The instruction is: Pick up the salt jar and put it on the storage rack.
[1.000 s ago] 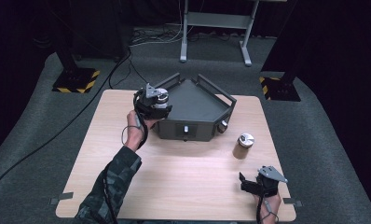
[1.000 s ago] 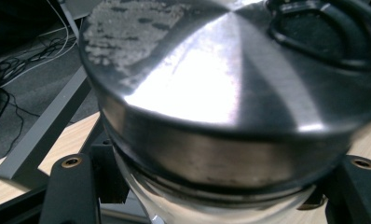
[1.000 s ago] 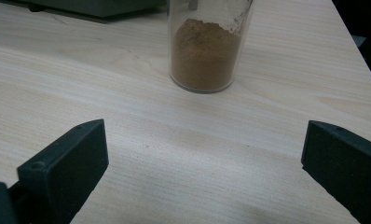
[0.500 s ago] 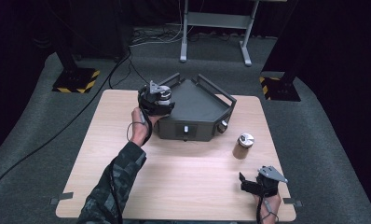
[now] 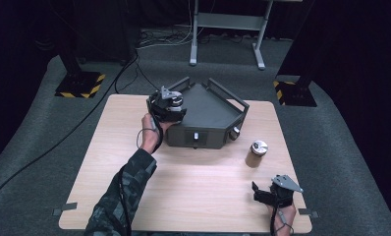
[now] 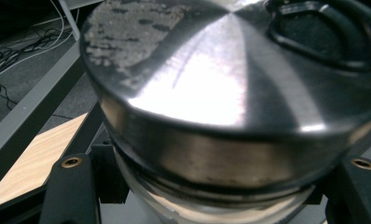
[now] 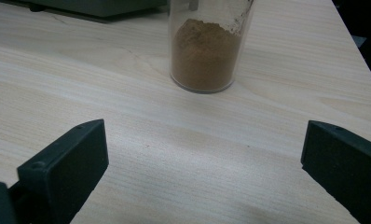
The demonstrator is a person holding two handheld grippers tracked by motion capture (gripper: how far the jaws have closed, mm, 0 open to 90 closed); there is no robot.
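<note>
Over the left rear corner of the rack: the left tongs [image 5: 170,102] are clenched on a steel-lidded jar [image 6: 230,93], held above the dark angular rack [image 5: 208,105] that stands at the back of the wooden surface [image 5: 183,187].
Step in hand: I judge this to be the placing of the jar onto or into the rack; it is held up there and does not look set down yet.
Next move calls for: lowering the jar level onto the rack's top, then releasing only once its base is borne; the lid is smooth, so the grip should stay firm until then.
Right tongs [image 5: 274,192]: released, jaws wide apart, resting low near the front right edge of the surface, holding nothing.
Second jar [image 5: 256,153]: stands upright on the surface, right of the rack and well ahead of the right tongs; probably the next to be fetched.
High view gives: the whole layout, both hands, the rack's shape.
Left gripper view gives: the brushed lid with a black ring handle, and glass beneath it between the jaws.
Right gripper view gives: brown powder [image 7: 204,58] in the second jar.
</note>
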